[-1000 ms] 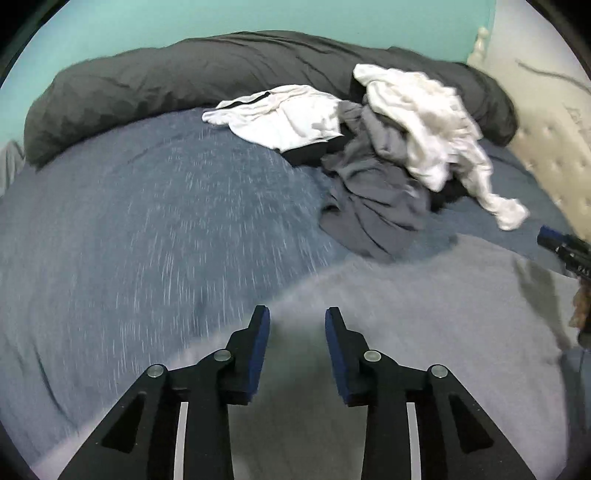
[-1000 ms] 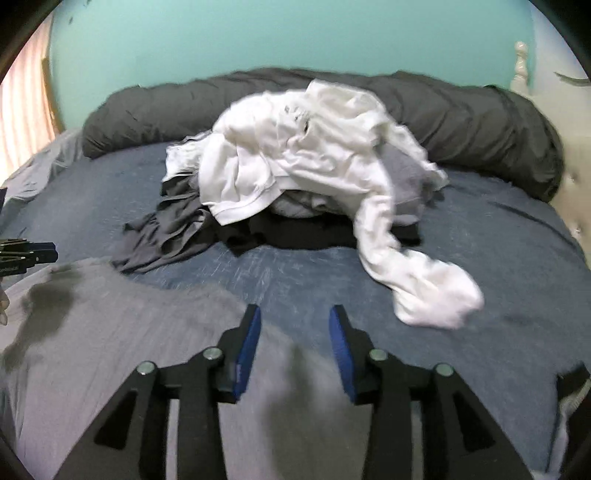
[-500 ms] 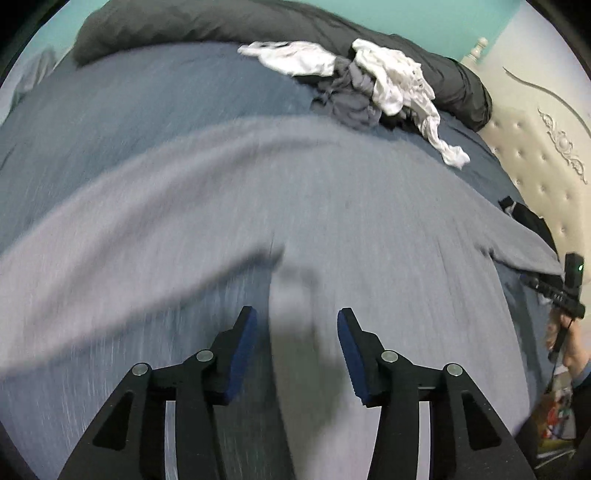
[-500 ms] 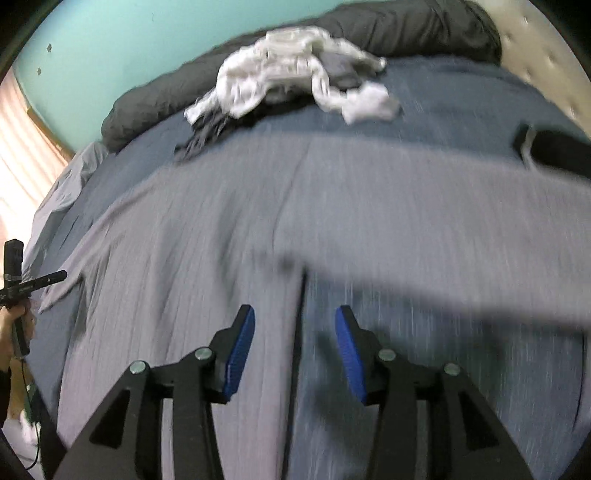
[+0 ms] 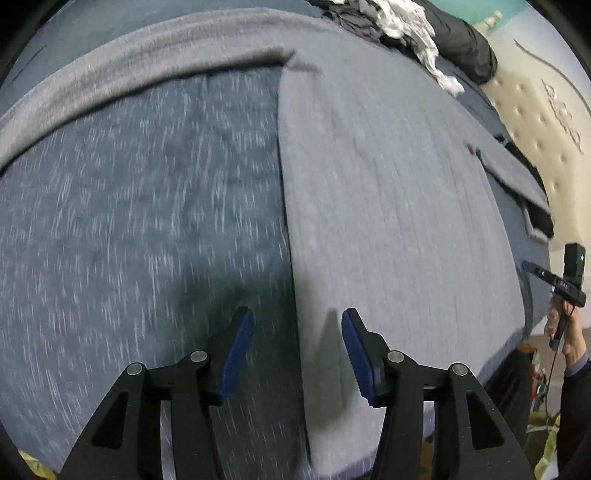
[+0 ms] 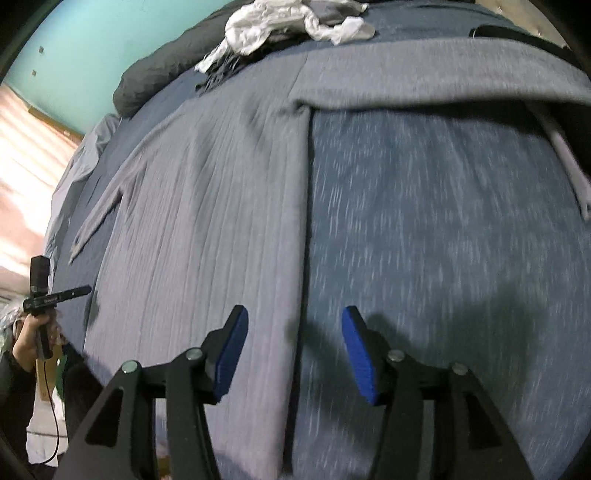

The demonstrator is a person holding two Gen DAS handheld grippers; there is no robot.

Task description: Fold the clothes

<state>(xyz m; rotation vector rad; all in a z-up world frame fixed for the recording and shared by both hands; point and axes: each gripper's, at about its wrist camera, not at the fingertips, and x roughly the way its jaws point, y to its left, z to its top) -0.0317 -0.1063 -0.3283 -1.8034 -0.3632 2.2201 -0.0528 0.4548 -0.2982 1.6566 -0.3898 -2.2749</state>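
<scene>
A grey ribbed shirt point(image 5: 388, 206) is spread flat across the blue bed cover point(image 5: 140, 206), its body laid out lengthwise and one sleeve stretched sideways near the top of each view. The left gripper point(image 5: 297, 354) is held just above the shirt's left side edge with its jaws spread wide and nothing between them; the blue pads point(image 5: 238, 354) are seen on either side of that edge, one over the bed cover and one over the grey cloth. The right gripper point(image 6: 291, 350) is likewise held wide apart and empty over the shirt's right side edge point(image 6: 306, 221), with its shadow cast on the cover below. Whether either gripper touches the cloth cannot be told. A heap of white and dark clothes point(image 6: 295, 22) is piled at the far end of the bed, in front of a rolled dark duvet point(image 6: 159, 74). Both views are blurred by motion.
</scene>
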